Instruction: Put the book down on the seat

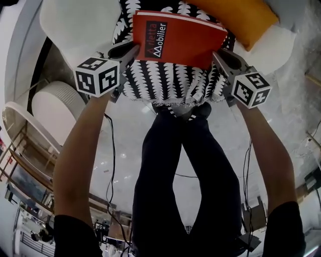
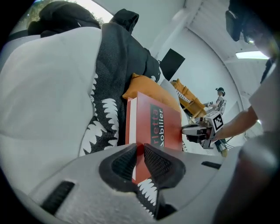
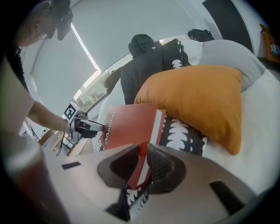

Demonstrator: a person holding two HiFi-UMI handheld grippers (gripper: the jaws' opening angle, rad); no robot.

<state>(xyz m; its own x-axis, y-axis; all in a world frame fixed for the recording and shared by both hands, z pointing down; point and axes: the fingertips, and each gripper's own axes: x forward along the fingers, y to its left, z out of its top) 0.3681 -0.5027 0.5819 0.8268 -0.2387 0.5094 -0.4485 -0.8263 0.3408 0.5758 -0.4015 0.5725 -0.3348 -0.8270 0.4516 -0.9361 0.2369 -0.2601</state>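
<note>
Snugly, both claws [image 1: 132, 50] [image 1: 217, 55] on book [image 1: 180, 40] edges

The left arm [image 1: 83, 145] and right arm [image 1: 266, 145] stretch forward, bare. The left tongs [image 1: 128, 50] and right tongs [image 1: 223, 57] each clamp an opposite edge of the book [image 1: 185, 40].

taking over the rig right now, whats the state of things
Left gripper: shut on the red book at its left end.
Right gripper: shut on its right end.
Book: held between both over the black-and-white throw on the white seat, beside the orange cushion.
Done: book brought over the seat.
Left: lower it onto the seat, open both grippers.
</note>
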